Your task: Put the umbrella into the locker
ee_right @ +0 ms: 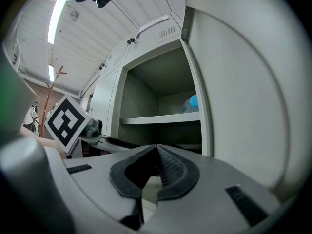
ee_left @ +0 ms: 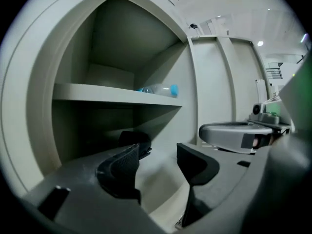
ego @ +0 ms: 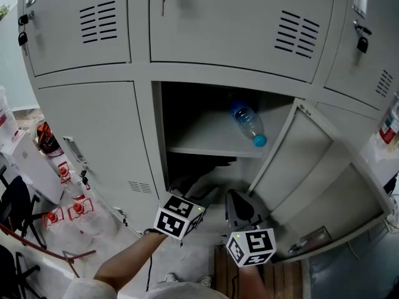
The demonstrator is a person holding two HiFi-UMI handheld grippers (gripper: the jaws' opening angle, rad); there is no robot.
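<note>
- The left gripper (ee_left: pixel 158 152) has its jaws standing wide apart with nothing between them. It points into the lower compartment of the open locker (ego: pixel 159 129).
- The umbrella (ee_left: pixel 135 139), a dark folded shape, lies on the floor of that lower compartment. It is at 11 o'clock from the left gripper's jaws, just beyond the tip of the left-hand one and not touching it.
- The right gripper (ee_right: pixel 157 150) has its jaws closed together, pads meeting at the tips, and it holds nothing. In the head view it sits at 4 o'clock from the left gripper, close beside it.
- The shelf (ego: pixel 206 139) splits the open compartment, at 12 o'clock above both grippers.
- A clear bottle (ego: pixel 248 123) with a blue cap (ego: pixel 259 141) lies on its side on the shelf, towards the right wall.
- The locker door (ego: pixel 312 167) stands swung open at 2 o'clock from the right gripper.
- The neighbouring locker doors are shut, with vent slots (ego: pixel 98 22) at 11 o'clock in the head view.
</note>
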